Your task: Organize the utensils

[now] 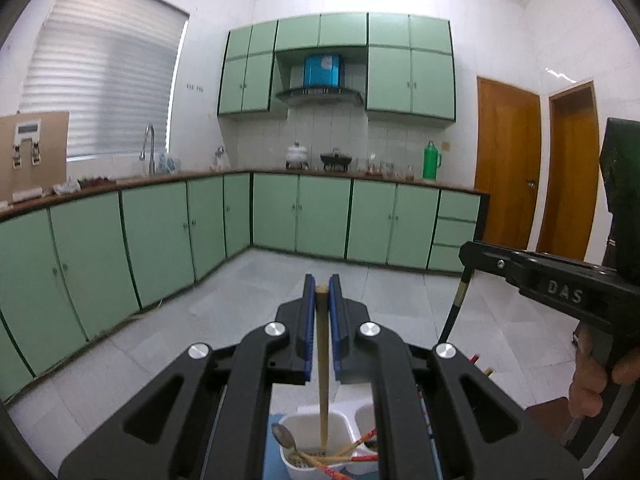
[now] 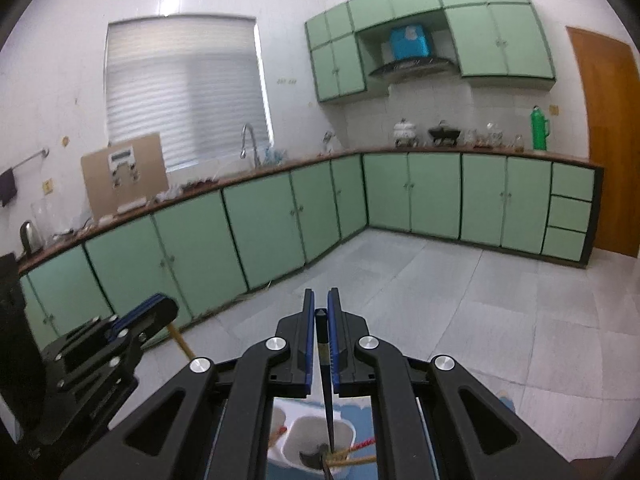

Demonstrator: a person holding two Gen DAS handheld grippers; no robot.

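A kitchen of pale green cabinets under white tiled walls.

Base cabinets (image 1: 320,216) ran in an L along two walls beneath a brown countertop (image 2: 280,166), with matching wall cabinets (image 1: 408,64) flanking a range hood (image 1: 320,94). A window (image 1: 104,76) with lowered white blinds glowed above the faucet (image 1: 148,152). The floor (image 2: 480,300) was pale grey tile. Two wooden doors (image 1: 508,168) stood at the right, near a green thermos (image 1: 431,160) on the countertop.

Home kitchen: green cabinets (image 1: 320,216), range hood (image 1: 320,94), faucet (image 1: 149,148), countertop (image 2: 480,152)
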